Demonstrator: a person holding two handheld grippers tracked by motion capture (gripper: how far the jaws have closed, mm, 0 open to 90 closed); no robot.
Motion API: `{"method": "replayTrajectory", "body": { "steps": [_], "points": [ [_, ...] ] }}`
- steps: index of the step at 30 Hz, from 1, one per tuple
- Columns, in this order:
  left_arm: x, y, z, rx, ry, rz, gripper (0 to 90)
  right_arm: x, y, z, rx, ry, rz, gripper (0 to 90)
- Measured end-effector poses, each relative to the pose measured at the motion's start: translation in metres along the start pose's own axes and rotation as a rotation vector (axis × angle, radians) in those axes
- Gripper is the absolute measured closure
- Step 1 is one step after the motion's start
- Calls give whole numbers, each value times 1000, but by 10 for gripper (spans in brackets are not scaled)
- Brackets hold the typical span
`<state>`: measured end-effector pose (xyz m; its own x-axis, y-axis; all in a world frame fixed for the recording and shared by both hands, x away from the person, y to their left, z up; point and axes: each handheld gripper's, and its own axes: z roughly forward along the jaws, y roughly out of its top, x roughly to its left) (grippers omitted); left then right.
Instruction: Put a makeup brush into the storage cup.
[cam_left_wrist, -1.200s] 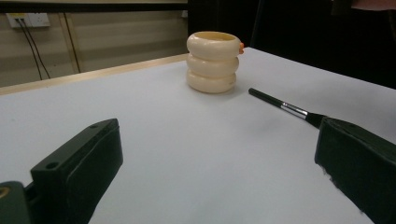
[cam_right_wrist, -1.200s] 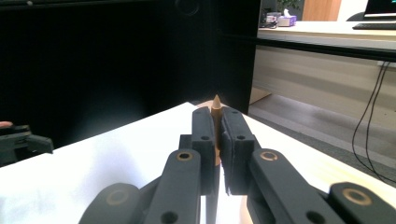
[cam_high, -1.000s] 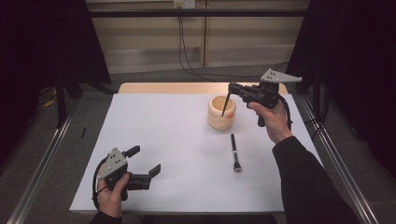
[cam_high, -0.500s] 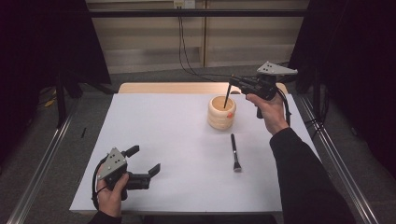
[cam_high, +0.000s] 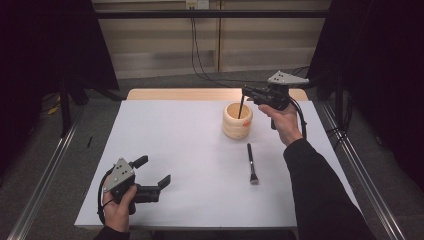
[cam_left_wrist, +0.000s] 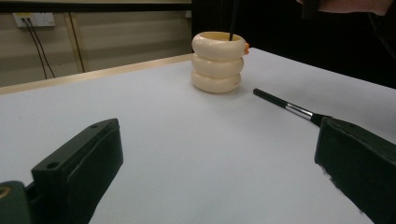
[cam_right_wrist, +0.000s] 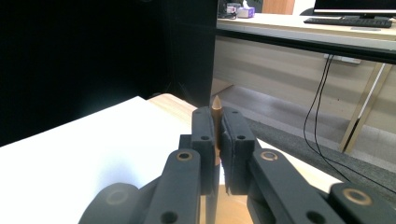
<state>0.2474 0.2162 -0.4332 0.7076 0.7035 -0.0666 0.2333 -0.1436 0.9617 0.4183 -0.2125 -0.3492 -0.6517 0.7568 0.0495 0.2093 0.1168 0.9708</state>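
Note:
A cream ringed holder stands right of the table's middle, also seen in the left gripper view. My right gripper hovers just above it, shut on a thin dark brush that hangs nearly upright with its lower end inside the holder's mouth. In the right gripper view the jaws pinch the handle, whose brown pointed tip sticks up between them. A second dark brush lies flat on the white table in front of the holder. My left gripper rests open at the front left, nothing between its jaws.
The white table surface has a wooden strip along its far edge. Metal rails run down both sides of the table. Cables hang against the back wall. The holder bears a small orange spot.
My right gripper has shifted a little to the left with the brush, which now hangs more upright into the holder. The left gripper has stayed in place.

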Motion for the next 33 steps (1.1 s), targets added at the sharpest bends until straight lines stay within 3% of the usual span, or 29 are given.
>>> {"method": "replayTrajectory", "body": {
  "steps": [11,33],
  "points": [
    [4,0,-2,-1,10,-10,10,-2,-20,7,39,-11,23,855],
    [4,-1,-1,7,17,4,10,-5,-36,6,54,-13,51,850]
  ]
}}
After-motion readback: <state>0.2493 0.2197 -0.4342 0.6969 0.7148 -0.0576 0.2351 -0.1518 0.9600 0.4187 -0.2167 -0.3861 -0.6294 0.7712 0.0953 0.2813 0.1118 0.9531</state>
